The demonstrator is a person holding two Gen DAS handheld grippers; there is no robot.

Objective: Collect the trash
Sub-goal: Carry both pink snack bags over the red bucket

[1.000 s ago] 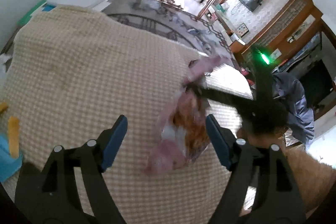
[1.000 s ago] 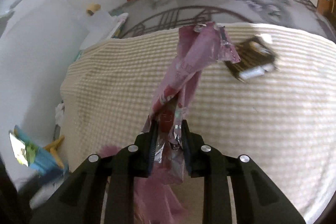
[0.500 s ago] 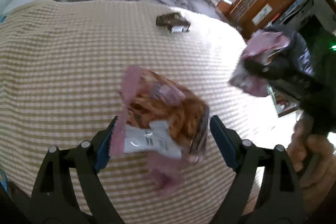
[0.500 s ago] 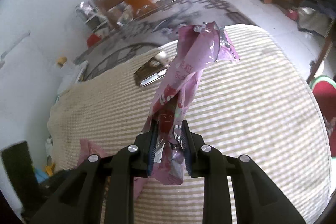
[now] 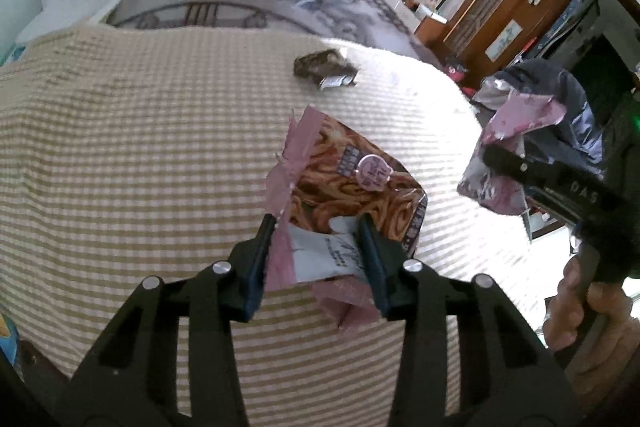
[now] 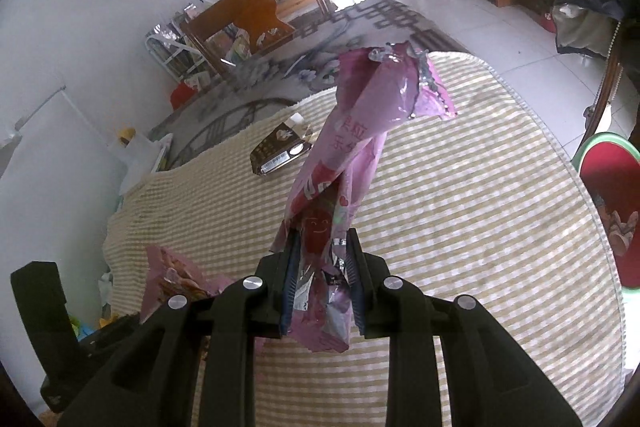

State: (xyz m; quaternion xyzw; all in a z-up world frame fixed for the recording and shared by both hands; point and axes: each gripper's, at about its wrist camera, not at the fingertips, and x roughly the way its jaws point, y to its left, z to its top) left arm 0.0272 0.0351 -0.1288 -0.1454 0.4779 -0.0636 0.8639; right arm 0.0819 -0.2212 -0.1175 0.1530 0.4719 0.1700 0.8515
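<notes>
Left gripper (image 5: 316, 227): closing, noodle packet (image 5: 352, 187) is held between its fingers.
Right gripper (image 6: 322, 247): clamped tight on pink wrapper (image 6: 360, 143).
Brown packet (image 5: 324, 69): left lying on the surface (image 5: 140, 147), well apart.

A worktop (image 5: 140, 131) with a rounded edge is covered by a cloth of fine beige-and-white checks, lying smooth across it. Directly on the cloth, toward the far edge, rests a small dark brown snack wrapper (image 5: 325, 67) with a white label end, crumpled and lying flat, well apart from the near edge.
</notes>
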